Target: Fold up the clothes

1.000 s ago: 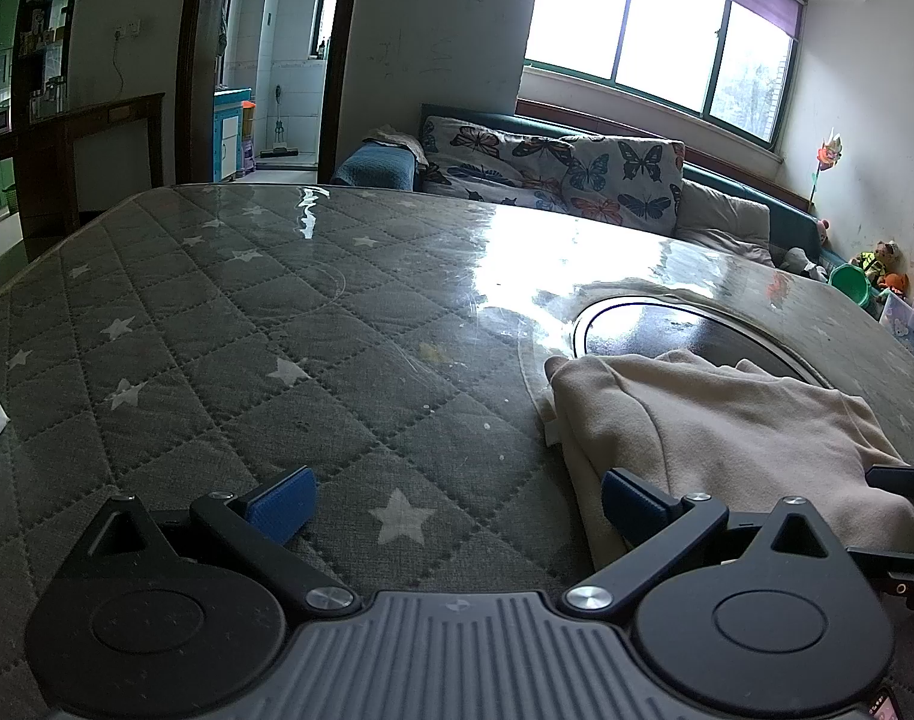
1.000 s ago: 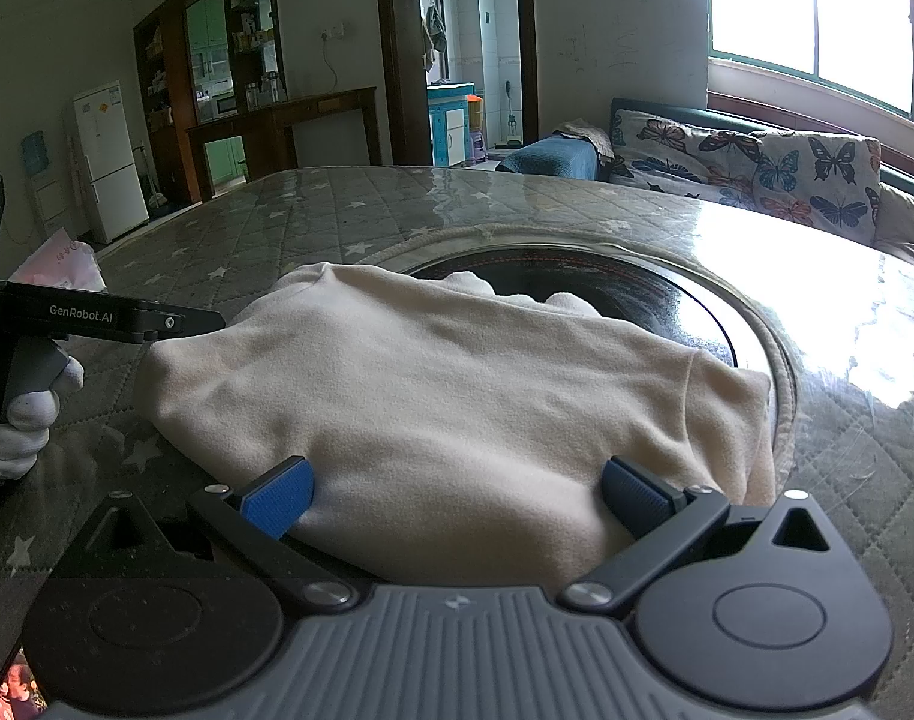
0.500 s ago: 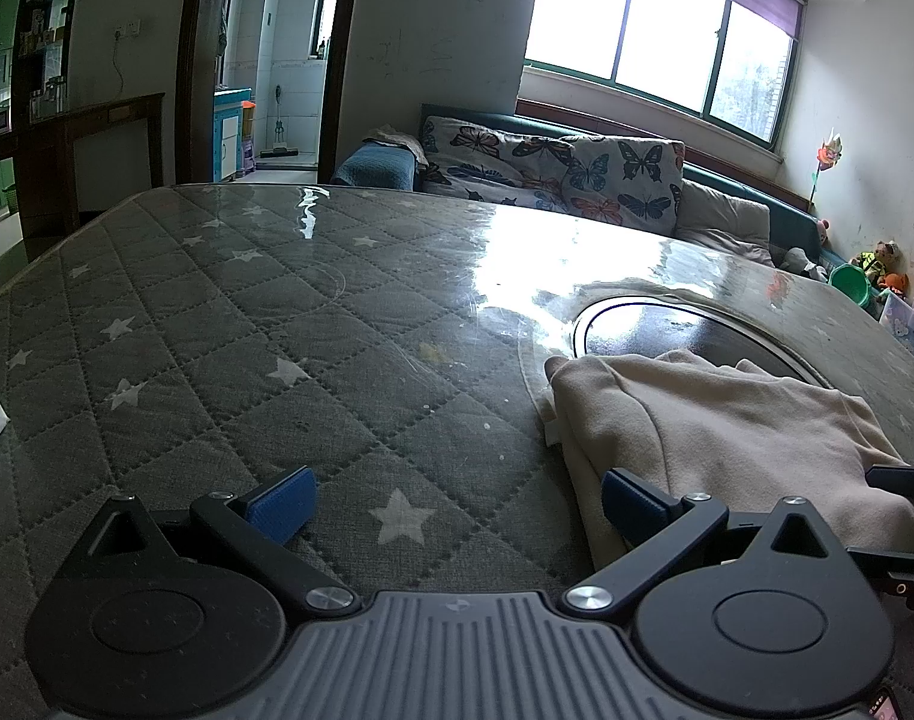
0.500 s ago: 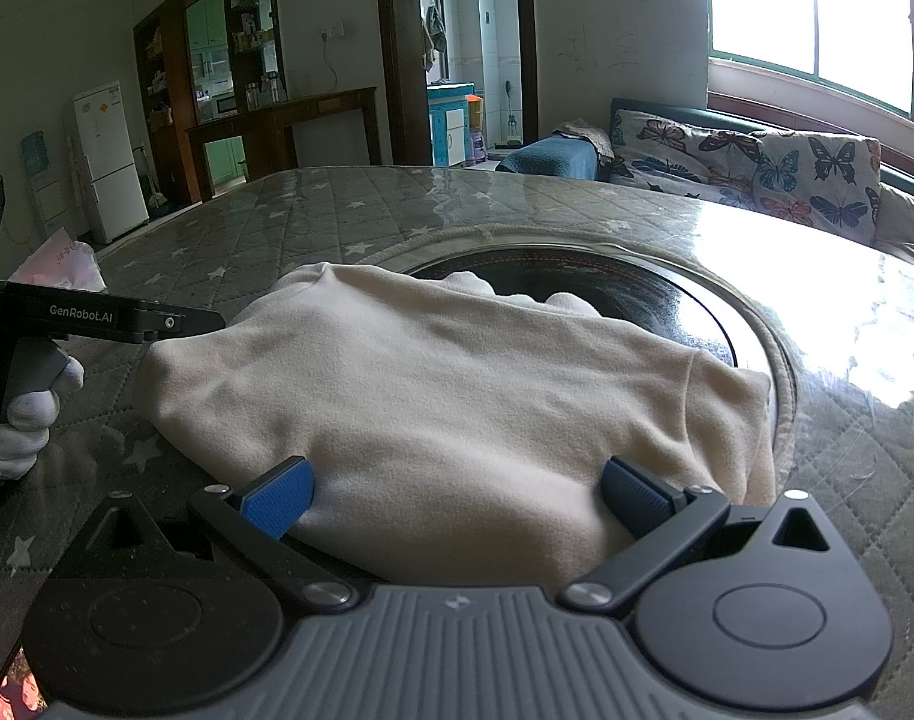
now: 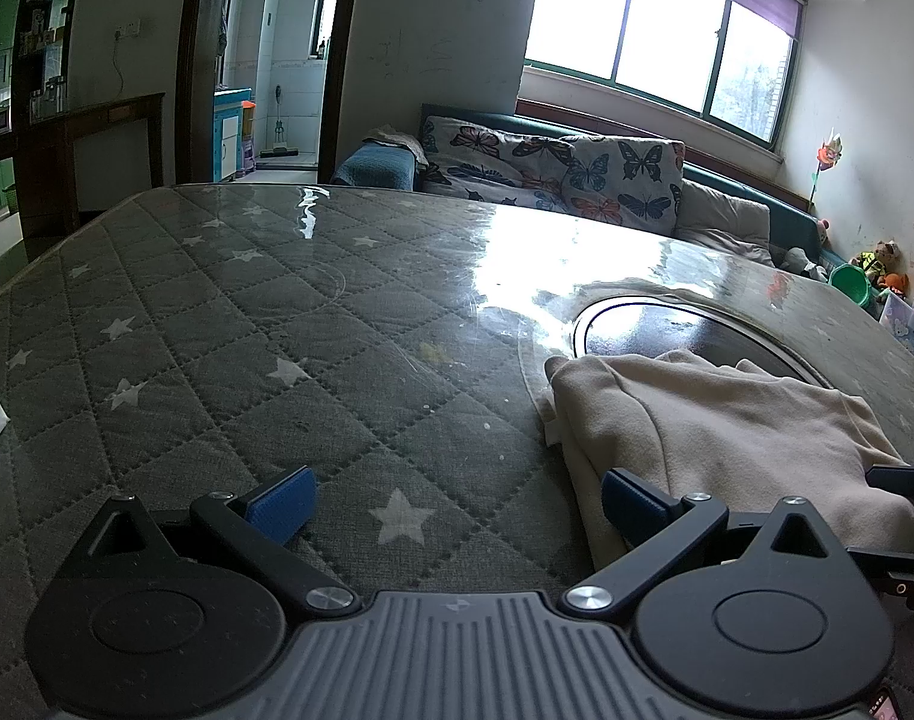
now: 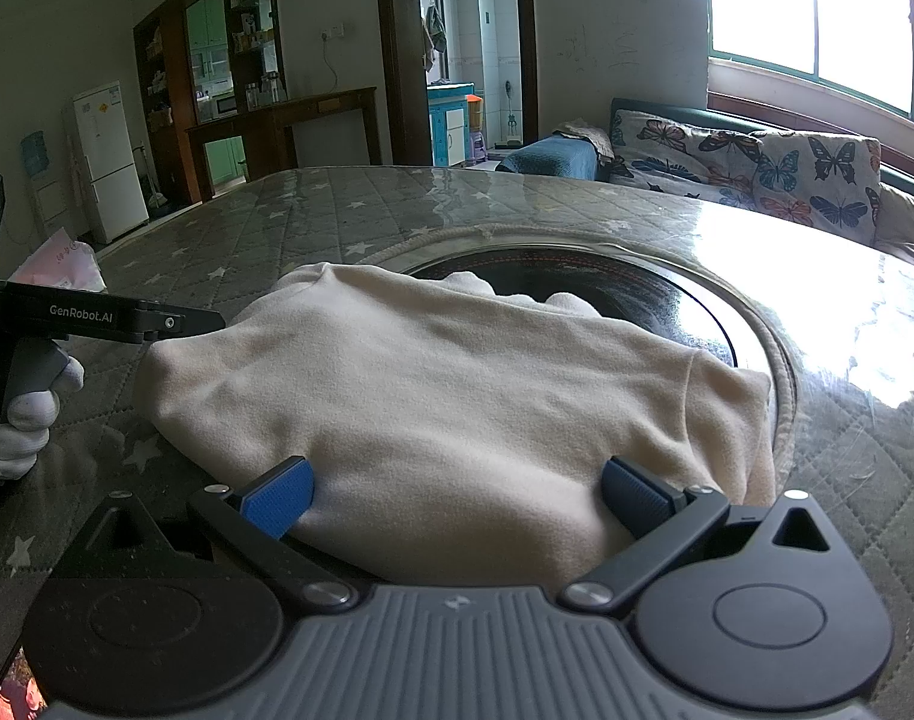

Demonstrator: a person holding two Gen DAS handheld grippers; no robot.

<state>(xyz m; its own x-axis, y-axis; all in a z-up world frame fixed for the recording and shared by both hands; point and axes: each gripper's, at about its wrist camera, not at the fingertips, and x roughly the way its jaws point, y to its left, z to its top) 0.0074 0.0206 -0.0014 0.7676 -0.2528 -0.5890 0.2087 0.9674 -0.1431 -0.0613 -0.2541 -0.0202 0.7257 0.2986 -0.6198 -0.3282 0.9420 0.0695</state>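
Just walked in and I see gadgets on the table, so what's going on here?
A person with a two-finger gripper in each hand is working on a cream garment lying folded on the quilted star-patterned table cover. Both the left gripper and the right gripper are open and hold nothing. The right one faces the garment's near edge; the left sits beside its left edge, a white-gloved hand on its handle.

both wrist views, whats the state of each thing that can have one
left hand-held gripper: open, holding nothing
right hand-held gripper: open, pads either side of the garment's near edge
cream garment: folded, lying flat
gloved hand: closed around the left handle
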